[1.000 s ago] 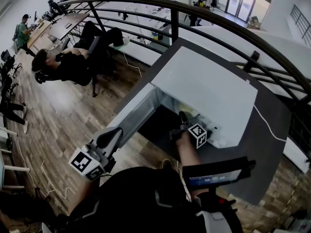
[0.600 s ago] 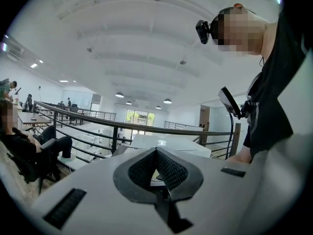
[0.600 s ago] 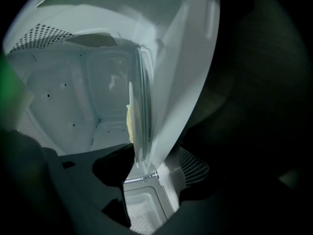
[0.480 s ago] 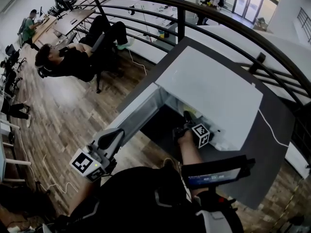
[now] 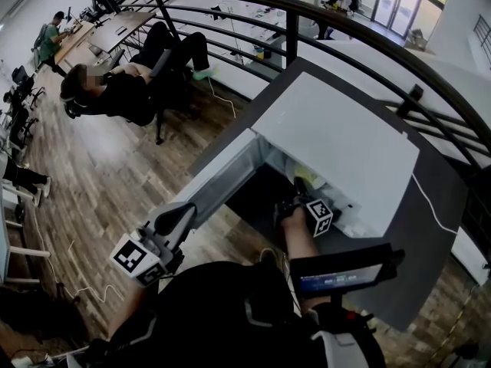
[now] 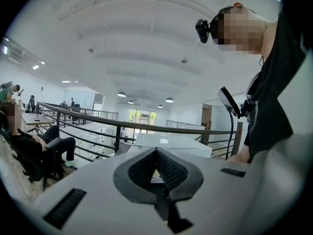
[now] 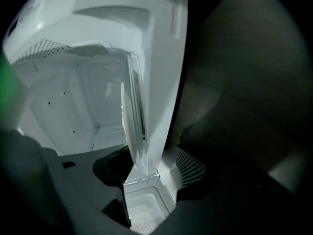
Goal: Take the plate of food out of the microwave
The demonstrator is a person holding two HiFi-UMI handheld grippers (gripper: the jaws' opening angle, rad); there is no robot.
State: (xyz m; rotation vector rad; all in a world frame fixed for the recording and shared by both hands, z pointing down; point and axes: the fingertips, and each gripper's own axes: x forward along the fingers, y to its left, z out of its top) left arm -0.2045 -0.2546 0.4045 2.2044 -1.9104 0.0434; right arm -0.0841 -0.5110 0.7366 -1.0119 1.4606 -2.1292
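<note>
While reaching into the open microwave (image 5: 337,140) with the right gripper (image 7: 151,173), holds its jaws spread apart, with the near rim of the white plate (image 7: 126,126) showing in the gap. Plate inside the microwave, which sits on the dark table (image 5: 430,251). Left gripper (image 6: 157,153) low at the near left, jaws pressed together on nothing.

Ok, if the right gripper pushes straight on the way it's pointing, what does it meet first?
Most likely the rim of the plate. The right gripper has its jaws apart at the mouth of the microwave, and the plate stands edge-on between them, just ahead. Depth is hard to judge; the cavity wall lies beyond.
</note>
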